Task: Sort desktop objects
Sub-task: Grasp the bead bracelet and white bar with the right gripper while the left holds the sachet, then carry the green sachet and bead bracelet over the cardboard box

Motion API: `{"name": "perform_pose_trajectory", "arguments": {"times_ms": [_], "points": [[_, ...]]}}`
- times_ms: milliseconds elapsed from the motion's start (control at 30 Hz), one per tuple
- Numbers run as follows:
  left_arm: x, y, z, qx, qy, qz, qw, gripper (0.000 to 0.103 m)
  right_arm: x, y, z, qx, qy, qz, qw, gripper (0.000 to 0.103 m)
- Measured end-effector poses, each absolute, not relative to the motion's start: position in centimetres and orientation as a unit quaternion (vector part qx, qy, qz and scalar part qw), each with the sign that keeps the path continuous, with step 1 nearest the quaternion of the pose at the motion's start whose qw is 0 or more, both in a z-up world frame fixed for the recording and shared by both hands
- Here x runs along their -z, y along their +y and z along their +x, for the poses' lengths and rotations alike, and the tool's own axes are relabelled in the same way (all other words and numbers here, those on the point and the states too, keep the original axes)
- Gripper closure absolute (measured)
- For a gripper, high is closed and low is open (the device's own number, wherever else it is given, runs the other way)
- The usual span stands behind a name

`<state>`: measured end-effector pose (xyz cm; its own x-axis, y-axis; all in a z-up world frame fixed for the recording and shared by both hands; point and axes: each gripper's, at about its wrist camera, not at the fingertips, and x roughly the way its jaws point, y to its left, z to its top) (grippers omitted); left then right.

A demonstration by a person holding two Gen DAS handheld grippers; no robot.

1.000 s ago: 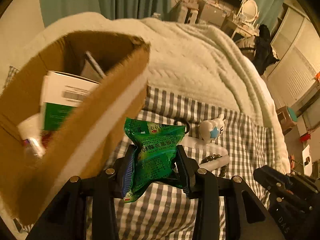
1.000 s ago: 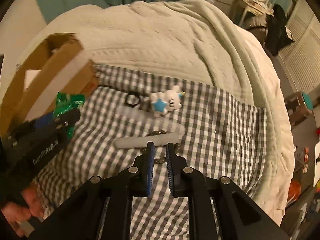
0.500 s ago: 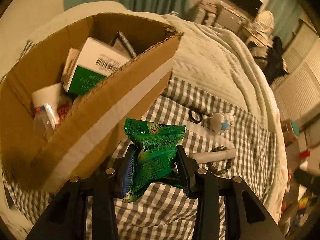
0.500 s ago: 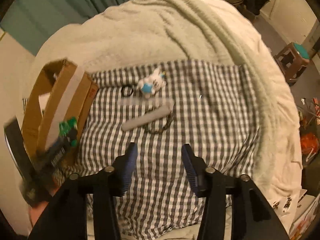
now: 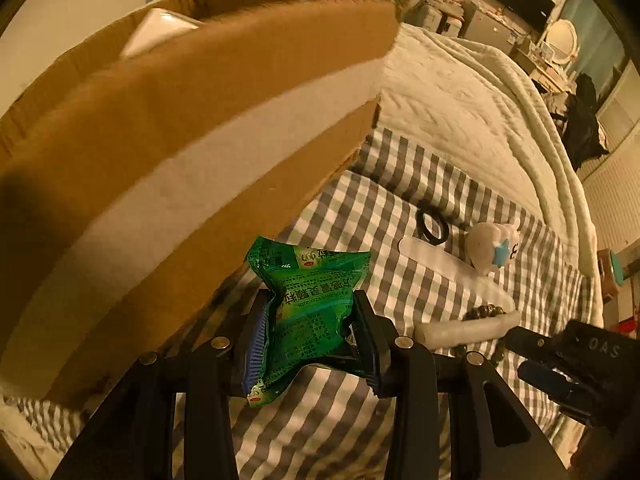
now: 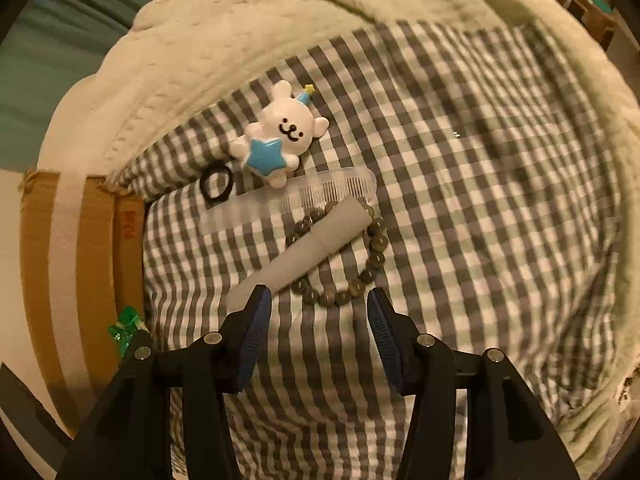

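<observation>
A cream quilted blanket [image 6: 240, 20] fills the top of the right wrist view, and a grey-and-white checked cloth [image 6: 480, 208] spreads over it across the middle and bottom. A cardboard box [image 5: 180, 128] with a pale tape band takes up the upper left of the left wrist view; its red print, seen at the left edge of the right wrist view, is too blurred to read. The corner of a white carton [image 5: 160, 30] shows above the box rim.

The left gripper [image 5: 310, 336] sits at bottom centre of its view, jaws clamped part-way on a green sachet [image 5: 310, 308] printed with Chinese characters and a small "999" logo, held just in front of the box's outer wall. The right gripper [image 6: 316, 336], bottom centre of its view, has its jaws spread apart with nothing between them but cloth; in the left wrist view it shows at lower right, with the letters "OAS" on it.

Clustered left of centre in the right wrist view lie a clear plastic comb [image 6: 296, 198], a grey tube [image 6: 304, 248] lying across a ring of dark beads [image 6: 360, 280], a white bear figure [image 6: 280, 132] hugging a blue star, and a black hair tie [image 6: 216, 186] touching the comb's left end. The tube's near end lies just beside the right gripper's left finger [image 6: 252, 332].
</observation>
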<state>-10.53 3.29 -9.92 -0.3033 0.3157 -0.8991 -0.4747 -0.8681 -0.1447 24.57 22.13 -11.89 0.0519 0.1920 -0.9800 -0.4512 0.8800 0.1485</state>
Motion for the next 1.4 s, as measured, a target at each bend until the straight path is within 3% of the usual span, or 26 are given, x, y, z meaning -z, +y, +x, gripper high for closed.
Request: {"name": "perform_pose_trajectory", "arguments": {"times_ms": [67,400,533,600,700,1200,1400], "points": [[10.5,4.1,-10.4,-0.802,0.075,-0.536,0.252,0.062,12.8,21.9,25.4,-0.216,0.659,-0.082,0.716,0.047],[12.0,6.5,-10.4,-0.794,0.098,-0.535,0.273,0.062,15.7,23.2,27.4,-0.216,0.666,-0.062,0.711,0.045],[13.0,6.0,-11.1,-0.785,0.084,-0.556,0.26,0.062,16.3,24.1,27.3,-0.213,0.659,-0.096,0.715,0.059],[12.9,6.0,-11.1,-0.785,0.085,-0.556,0.261,0.062,16.0,24.7,27.1,-0.214,0.648,-0.127,0.72,0.078],[12.5,6.1,-11.0,-0.783,0.088,-0.556,0.266,0.062,14.9,25.0,26.9,-0.218,0.625,-0.166,0.731,0.082],[8.9,5.0,-8.1,-0.782,0.083,-0.545,0.29,0.062,6.1,21.7,25.0,-0.298,0.557,-0.134,0.764,0.078],[9.2,3.5,-7.8,-0.783,0.076,-0.555,0.271,0.062,8.1,21.1,22.6,-0.314,0.572,-0.179,0.737,0.075]]}}
